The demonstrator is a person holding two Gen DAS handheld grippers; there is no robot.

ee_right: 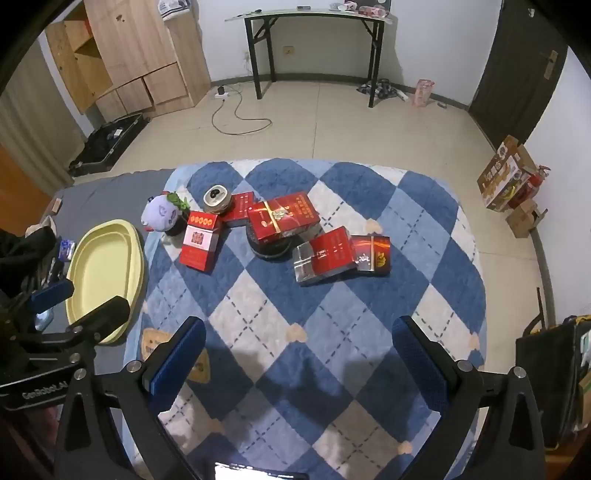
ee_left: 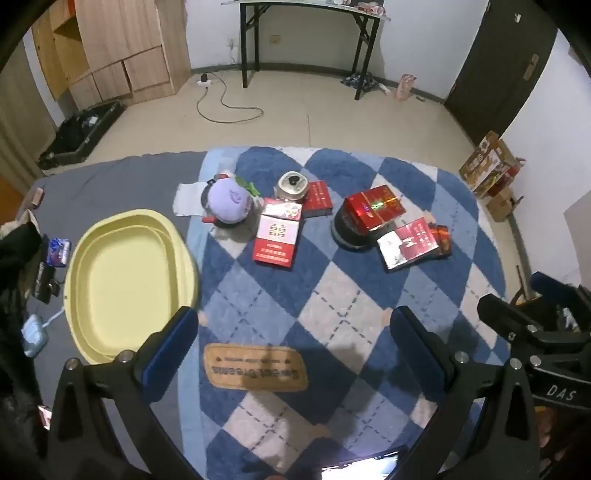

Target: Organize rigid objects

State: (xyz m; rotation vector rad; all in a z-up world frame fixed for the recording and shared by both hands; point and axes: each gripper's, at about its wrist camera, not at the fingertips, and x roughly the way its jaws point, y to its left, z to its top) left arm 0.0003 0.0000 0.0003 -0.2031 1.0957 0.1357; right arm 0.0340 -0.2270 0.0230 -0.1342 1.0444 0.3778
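Blue pads on both tools, and both are spread wide with nothing between them. Left tool (ee_left: 293, 332) hangs over the checked blanket (ee_left: 332, 314), angled down at it, right above a tan "Sweet Dreams" patch (ee_left: 255, 365). Right tool (ee_right: 299, 347) hangs beside it over the same blanket, also empty, and you can see part of the other tool at each view's edge.

Just left of the left tool's finger sits a yellow tray (ee_left: 129, 280), lying half on the grey sheet (ee_left: 110, 177) next to the blanket. Nothing in it as far as I can see.

Further out, all the stuff to sort is clumped near the blanket's far edge. From the left: a purple plush (ee_left: 231, 201) with a bit of green on top, then a red and white pack (ee_left: 275, 236) lying flat right beside it. Behind that pack is a can (ee_left: 291, 186) standing upright, with a small red box (ee_left: 317, 199) touching it on the right. Then a round black tin (ee_left: 351, 232) with a big red box (ee_left: 373, 208) resting tilted on top. To the right of that, a red and silver pack (ee_left: 408, 243) overlapping a darker red pack (ee_left: 441, 240).

Beyond the bed it's tile floor, a black-legged tabletop (ee_left: 306, 7) against the wall, a wooden cabinet (ee_left: 122, 48) on the left and a dark door (ee_left: 506, 62) on the right.
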